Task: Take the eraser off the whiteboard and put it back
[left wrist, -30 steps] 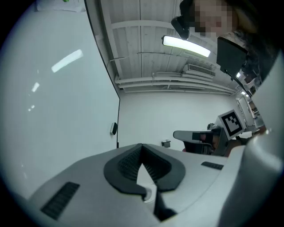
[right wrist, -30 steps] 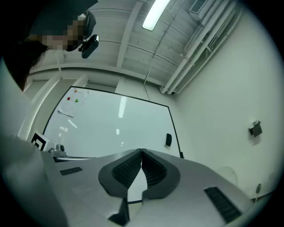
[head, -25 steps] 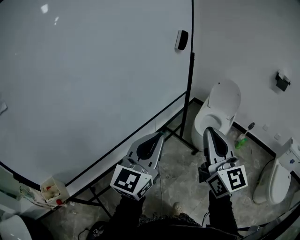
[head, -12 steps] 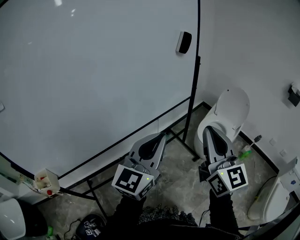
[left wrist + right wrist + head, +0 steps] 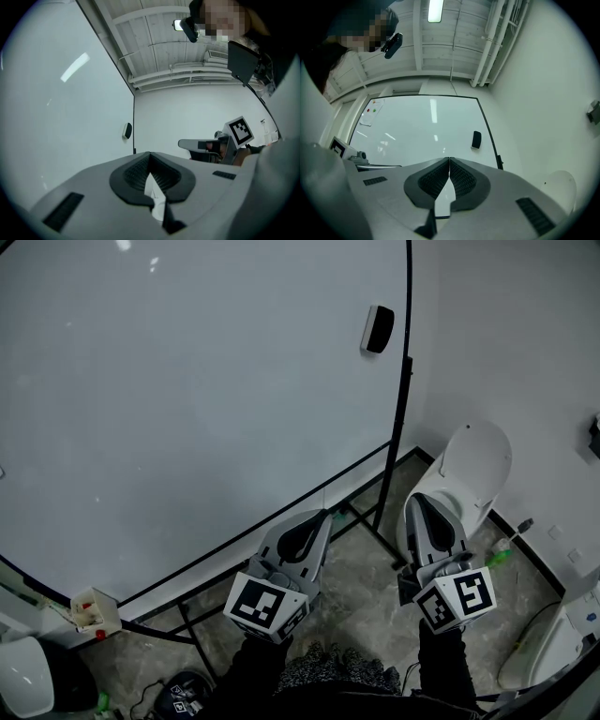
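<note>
A black eraser (image 5: 377,329) clings to the whiteboard (image 5: 187,399) near its upper right edge; it also shows as a dark block (image 5: 476,139) in the right gripper view and small (image 5: 127,131) in the left gripper view. My left gripper (image 5: 318,516) is shut with nothing in it, low in front of the board's bottom rail. My right gripper (image 5: 418,499) is also shut and empty, well below the eraser and to its right. Both grippers are far from the eraser.
The whiteboard stands on a black frame with legs (image 5: 380,521) on a tiled floor. A white toilet (image 5: 464,474) is behind the right gripper, a green-handled brush (image 5: 502,554) beside it. A small box (image 5: 92,611) hangs at the board's lower left.
In the head view the board, eraser and toilet have drifted right and down. Both grippers keep the same spot in that view and stay shut.
</note>
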Demonstrator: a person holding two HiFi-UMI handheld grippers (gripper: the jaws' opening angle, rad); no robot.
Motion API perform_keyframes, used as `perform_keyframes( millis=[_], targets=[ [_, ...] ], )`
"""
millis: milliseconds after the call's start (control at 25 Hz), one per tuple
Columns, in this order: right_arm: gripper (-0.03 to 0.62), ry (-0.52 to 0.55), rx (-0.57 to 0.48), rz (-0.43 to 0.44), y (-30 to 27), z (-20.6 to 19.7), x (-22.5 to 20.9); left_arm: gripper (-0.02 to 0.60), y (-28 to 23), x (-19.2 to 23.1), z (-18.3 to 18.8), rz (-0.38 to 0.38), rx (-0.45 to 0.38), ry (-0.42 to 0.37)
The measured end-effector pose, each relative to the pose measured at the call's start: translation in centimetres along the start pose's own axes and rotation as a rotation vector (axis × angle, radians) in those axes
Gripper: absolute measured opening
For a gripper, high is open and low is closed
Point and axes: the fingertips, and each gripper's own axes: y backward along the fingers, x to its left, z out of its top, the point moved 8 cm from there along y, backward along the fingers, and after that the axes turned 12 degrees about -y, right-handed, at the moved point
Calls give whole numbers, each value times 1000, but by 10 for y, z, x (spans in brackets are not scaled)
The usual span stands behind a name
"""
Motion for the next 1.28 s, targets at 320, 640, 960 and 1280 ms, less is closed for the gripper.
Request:
perform_keyframes(
  millis=[320, 640, 960, 1280],
  targets=[
    [9, 20, -19, -44, -62, -8, -15, 6, -45, 53, -3, -43, -56, 3],
    [9, 38, -52, -60, -126, -20, -22, 6, -80, 111, -20, -61, -94, 10],
    [9, 53, -50, -64, -159, -24, -39, 6, -110, 131, -33, -74, -80, 19],
    [9, 61, -48, 68, -198, -14, -79, 6, -149, 134, -34, 16, -85, 3]
  ],
)
